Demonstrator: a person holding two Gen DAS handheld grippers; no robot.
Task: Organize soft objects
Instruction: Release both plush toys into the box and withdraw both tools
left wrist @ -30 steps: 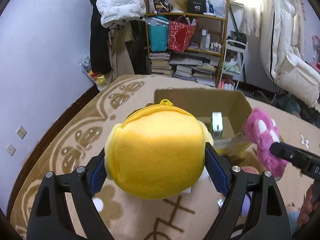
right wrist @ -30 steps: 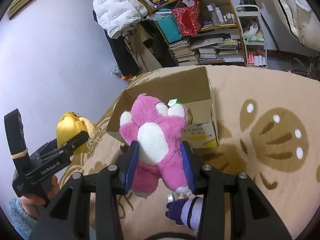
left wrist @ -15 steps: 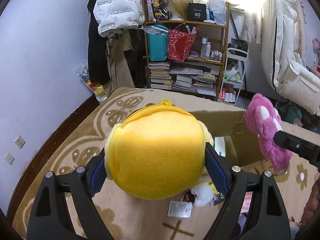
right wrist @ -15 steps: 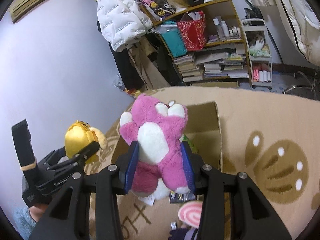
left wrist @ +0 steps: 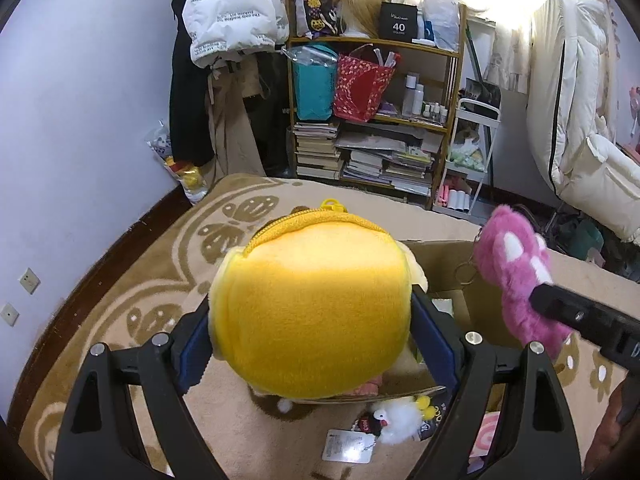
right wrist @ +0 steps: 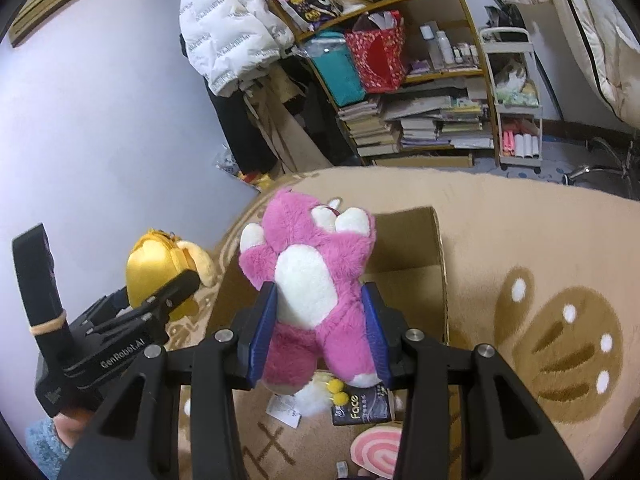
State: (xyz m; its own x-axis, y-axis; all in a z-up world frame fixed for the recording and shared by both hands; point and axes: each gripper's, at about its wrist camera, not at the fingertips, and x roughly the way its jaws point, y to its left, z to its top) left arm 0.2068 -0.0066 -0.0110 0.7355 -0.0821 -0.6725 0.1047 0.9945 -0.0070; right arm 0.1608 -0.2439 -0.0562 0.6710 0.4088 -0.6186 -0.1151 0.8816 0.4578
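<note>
My left gripper (left wrist: pixel 316 336) is shut on a round yellow plush pouch (left wrist: pixel 312 308) with a zipper on top, held in the air over the near edge of an open cardboard box (left wrist: pixel 444 256). The pouch also shows in the right wrist view (right wrist: pixel 160 272). My right gripper (right wrist: pixel 320 328) is shut on a pink and white plush toy (right wrist: pixel 308 280), held above the same box (right wrist: pixel 404 240). The pink toy appears at the right of the left wrist view (left wrist: pixel 516 276).
A small white plush (left wrist: pixel 396 420), a paper tag (left wrist: pixel 348 446), a dark packet (right wrist: pixel 360 408) and a pink swirl cushion (right wrist: pixel 380 446) lie on the beige patterned rug (right wrist: pixel 540 240) before the box. A cluttered bookshelf (left wrist: pixel 380 120) and hanging coats (left wrist: pixel 232 12) stand at the wall.
Both grippers have lifted and moved forward with their toys. The box now sits lower and closer beneath them, and the toys on the rug have come into view.
</note>
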